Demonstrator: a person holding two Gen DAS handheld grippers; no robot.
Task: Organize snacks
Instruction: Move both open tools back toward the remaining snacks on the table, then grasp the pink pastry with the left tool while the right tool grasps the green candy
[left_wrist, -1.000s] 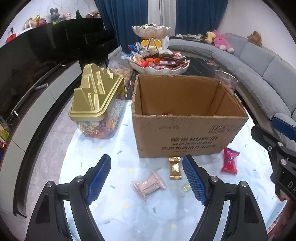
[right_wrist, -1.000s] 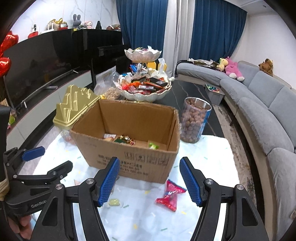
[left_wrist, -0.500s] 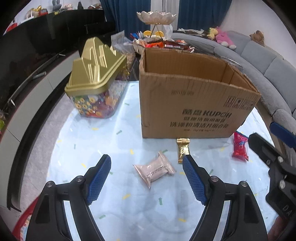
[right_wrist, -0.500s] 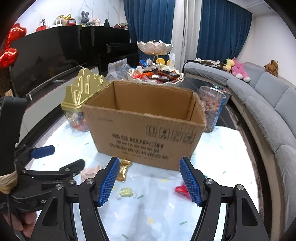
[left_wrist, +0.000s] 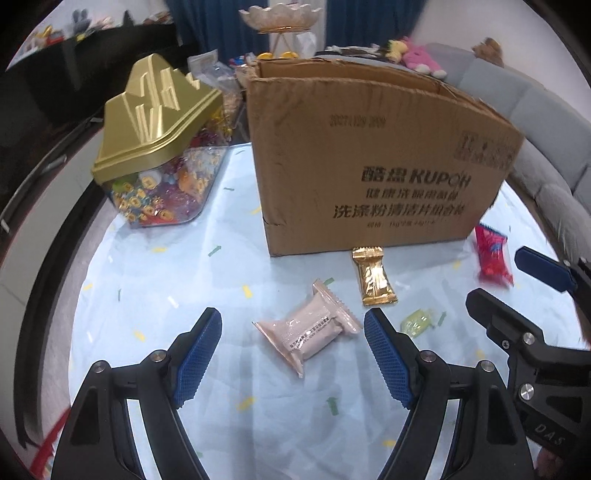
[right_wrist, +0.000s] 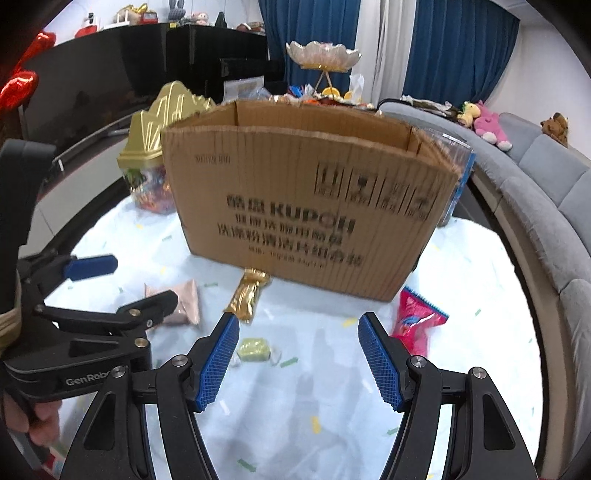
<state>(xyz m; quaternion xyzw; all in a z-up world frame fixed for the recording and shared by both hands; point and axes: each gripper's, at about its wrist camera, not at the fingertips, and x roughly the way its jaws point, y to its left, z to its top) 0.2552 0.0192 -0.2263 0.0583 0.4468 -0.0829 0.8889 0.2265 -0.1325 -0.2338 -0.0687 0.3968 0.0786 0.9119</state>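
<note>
From the left wrist camera, the left gripper (left_wrist: 293, 336) is spread wide with nothing between its blue pads, and a pale pink snack packet (left_wrist: 308, 330) lies on the table (left_wrist: 147, 288) right in the gap ahead of the fingertips, tilted, not touched by either pad. Just beyond the right fingertip sits a gold-wrapped bar (left_wrist: 373, 277), its far end against the foot of the cardboard box (left_wrist: 376, 166), and close to that same fingertip is a small green candy (left_wrist: 419, 321). Off to the gripper's far right a red snack bag (left_wrist: 493, 256) looks blurred. Only this view shows the clear candy jar with the gold peaked lid (left_wrist: 159, 147) in full, ahead and to the left.

The right wrist camera adds what the other cannot: the inside back wall of the box (right_wrist: 317, 192) near its rim, though not its floor, and a clear jar (right_wrist: 456, 177) half hidden behind the box's right corner. Here the right gripper (right_wrist: 299, 343) also stands wide open and empty, low over the table (right_wrist: 461, 277). The green candy (right_wrist: 253, 349) is just outside its left fingertip, the gold bar (right_wrist: 249, 295) ahead of that tip, and the red bag (right_wrist: 415, 319) just beyond the right fingertip. The pink packet (right_wrist: 181, 304) is partly covered by the left gripper (right_wrist: 122, 291), which reaches in from the left edge with a hand (right_wrist: 40, 424) wrapped around its grip. Both grippers point toward the box, side by side.
</note>
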